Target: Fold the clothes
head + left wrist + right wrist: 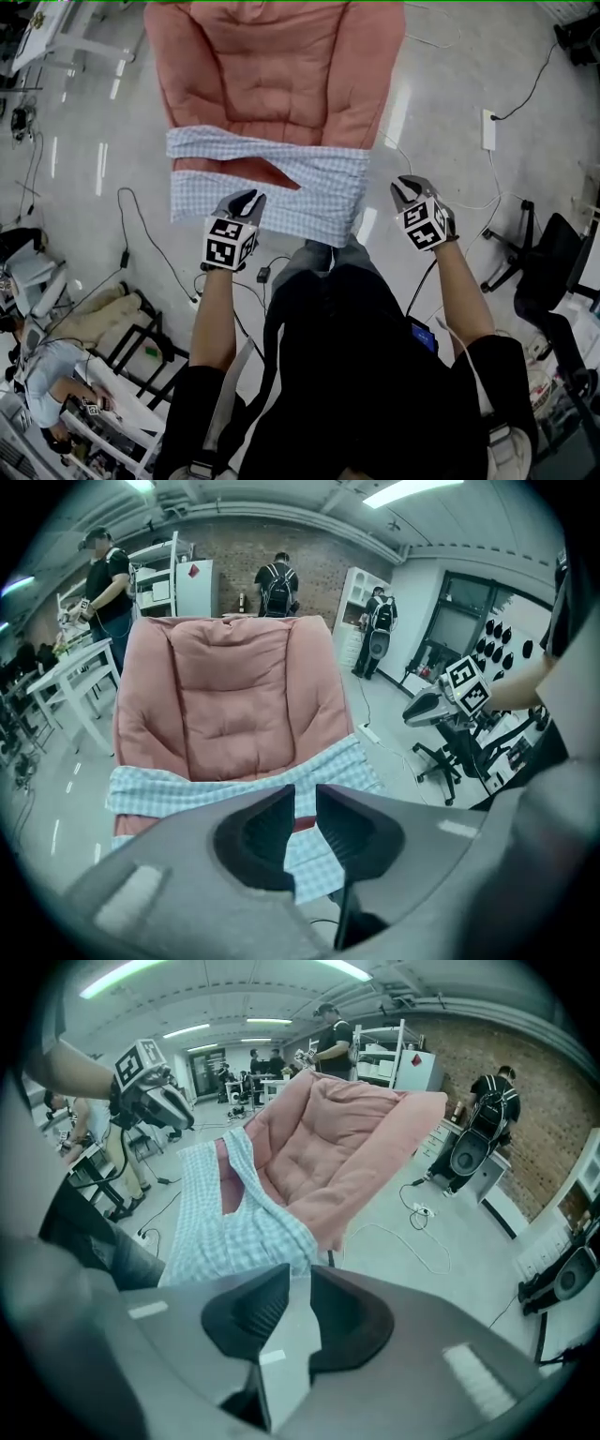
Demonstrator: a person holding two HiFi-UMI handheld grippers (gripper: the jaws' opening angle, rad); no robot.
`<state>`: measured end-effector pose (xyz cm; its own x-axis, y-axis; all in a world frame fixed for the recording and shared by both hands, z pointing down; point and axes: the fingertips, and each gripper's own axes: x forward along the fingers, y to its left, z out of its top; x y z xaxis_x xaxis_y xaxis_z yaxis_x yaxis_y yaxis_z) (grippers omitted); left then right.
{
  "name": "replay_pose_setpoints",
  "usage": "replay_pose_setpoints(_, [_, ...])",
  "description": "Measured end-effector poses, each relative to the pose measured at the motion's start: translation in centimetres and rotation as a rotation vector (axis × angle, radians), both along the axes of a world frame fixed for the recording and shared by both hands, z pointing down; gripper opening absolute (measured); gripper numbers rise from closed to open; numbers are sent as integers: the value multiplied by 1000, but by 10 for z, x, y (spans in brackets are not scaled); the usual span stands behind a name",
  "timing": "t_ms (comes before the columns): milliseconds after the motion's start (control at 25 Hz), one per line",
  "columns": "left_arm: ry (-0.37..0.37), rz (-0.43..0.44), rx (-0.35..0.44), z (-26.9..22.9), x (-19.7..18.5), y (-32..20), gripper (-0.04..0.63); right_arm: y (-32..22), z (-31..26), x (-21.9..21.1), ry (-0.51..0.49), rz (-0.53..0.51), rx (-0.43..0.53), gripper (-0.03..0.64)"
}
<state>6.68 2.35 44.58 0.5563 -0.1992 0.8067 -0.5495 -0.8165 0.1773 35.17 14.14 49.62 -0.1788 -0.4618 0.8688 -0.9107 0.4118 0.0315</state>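
The blue-checked garment (314, 183) lies across the front of the pink padded chair (281, 66), centre frame. Just below it, the left hand-held gripper (246, 201) and the right hand-held gripper (409, 187) hover, each with its jaws narrowly apart and empty.

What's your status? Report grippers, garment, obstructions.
Left gripper and right gripper both narrowly open, empty. Checked garment draped across pink cushion, left gripper at its near edge. Nothing in the way.
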Motion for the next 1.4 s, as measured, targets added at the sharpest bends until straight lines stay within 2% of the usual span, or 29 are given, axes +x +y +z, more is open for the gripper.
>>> replay_pose_setpoints(160, [-37,-65,14,-1,-15,-4,78,-11,-7,11,-9,-17,36,78])
replay_pose_setpoints(320, [-57,-120,24,-3,-39,-5,78,-14,-2,4,-19,-50,29,78])
replay_pose_setpoints(560, [-70,-173,25,5,-98,-19,78,-33,-3,-39,-12,-79,35,78])
replay_pose_setpoints(680, [-63,-188,29,13,-134,-22,78,-37,0,-75,-9,-91,20,78])
replay_pose_setpoints(760, [-53,-202,28,23,-173,-31,78,-47,6,-115,1,-115,5,78])
replay_pose_setpoints(960, [-47,-241,-28,56,-313,-87,78,-120,18,-260,8,-159,-20,78])
replay_pose_setpoints(1160, [-62,-150,-63,73,-412,-127,80,-197,20,-413,-8,-236,-17,78])
replay_pose_setpoints(1280, [-33,-164,-88,81,-453,-142,80,-241,13,-494,-16,-331,7,78])
replay_pose_setpoints(1400, [11,-216,-131,88,-465,-141,80,-268,11,-539,-36,-403,18,78])
